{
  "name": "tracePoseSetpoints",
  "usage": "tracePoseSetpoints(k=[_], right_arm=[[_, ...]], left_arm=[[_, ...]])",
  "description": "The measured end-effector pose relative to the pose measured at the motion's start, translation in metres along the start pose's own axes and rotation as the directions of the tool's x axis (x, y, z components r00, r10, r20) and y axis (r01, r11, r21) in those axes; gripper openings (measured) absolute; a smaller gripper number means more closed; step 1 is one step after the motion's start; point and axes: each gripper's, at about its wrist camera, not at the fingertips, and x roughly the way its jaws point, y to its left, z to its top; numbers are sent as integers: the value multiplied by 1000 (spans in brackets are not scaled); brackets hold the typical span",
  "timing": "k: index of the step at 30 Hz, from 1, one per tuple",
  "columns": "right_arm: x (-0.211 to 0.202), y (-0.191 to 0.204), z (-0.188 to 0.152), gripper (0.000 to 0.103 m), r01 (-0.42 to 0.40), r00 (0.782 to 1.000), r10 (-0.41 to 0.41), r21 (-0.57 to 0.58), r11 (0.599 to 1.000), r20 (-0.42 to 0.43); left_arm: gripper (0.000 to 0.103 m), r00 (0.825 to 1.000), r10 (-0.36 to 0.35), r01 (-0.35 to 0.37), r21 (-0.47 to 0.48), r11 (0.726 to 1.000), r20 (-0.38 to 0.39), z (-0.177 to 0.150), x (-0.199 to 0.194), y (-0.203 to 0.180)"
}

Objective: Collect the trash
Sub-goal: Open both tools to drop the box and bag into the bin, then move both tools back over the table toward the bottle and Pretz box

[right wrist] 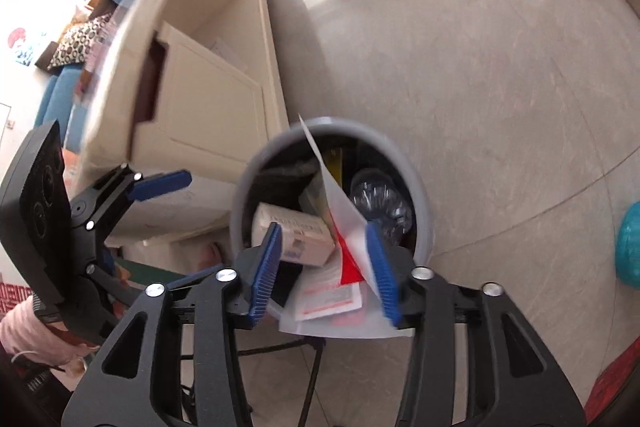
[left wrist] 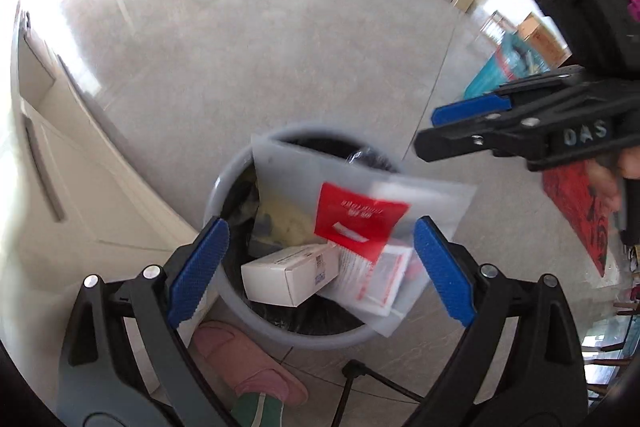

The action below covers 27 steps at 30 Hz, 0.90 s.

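Both claws are over the bin (left wrist: 224,183) right now, and the frosted bag (left wrist: 360,211) with the red card inside is lying tilted across the top of the trash, one corner poking out over the rim. My left claw (left wrist: 320,267) is spread wide with nothing between the pads, hanging just above the rim. My right claw (right wrist: 326,267) is parted too; in its own view the bag's edge sits close by one pad (right wrist: 382,267), but I don't see it pinched, so I'd call that let go. Makes sense to me: you open up right above the mouth so the stuff falls in instead of on the floor. The bin's pretty full though. There's a white box (left wrist: 290,277) on top, a crumpled clear bottle (right wrist: 380,199) deeper down and a black liner, which is probably why the bag is perched rather than sunk. I'd guess it needs a nudge or it could slide off. The floor (left wrist: 240,47) is glossy pale tile, and the bin sits just beside a cream cabinet (right wrist: 208,99). A pink slipper (left wrist: 248,367) is at the bin's foot and a red mat (left wrist: 580,219) lies off to the side.
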Motion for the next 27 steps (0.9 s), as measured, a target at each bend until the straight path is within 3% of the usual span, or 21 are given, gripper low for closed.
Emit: tracePoseSetpoints(k=[6,10,17,22,25,27], right_arm=[[-53,18,14,72,-10,994,15,-47,999,106],[-83,43,28,75,-29,986,43,-84,996,164],[-96,133,68,85,-97,972,141,-225,970,189],[-66,237,98,87,-152,968,215,-387,910,127],[-40,295,106,87,-184,967,245,-471,863,71],[-25,328,109,87,-210,964,262,-510,834,33]], left_arm=[[96,992,-15,10,42,999,127,12,-61,-18],[96,978,-25,20,29,999,207,15,-110,-10],[96,934,153,-133,-83,988,323,-6,-211,49],[96,888,342,-276,-240,931,308,-58,-270,122],[96,861,431,-324,-362,874,270,-102,-302,167],[96,836,494,-357,-447,820,239,-135,-323,194]])
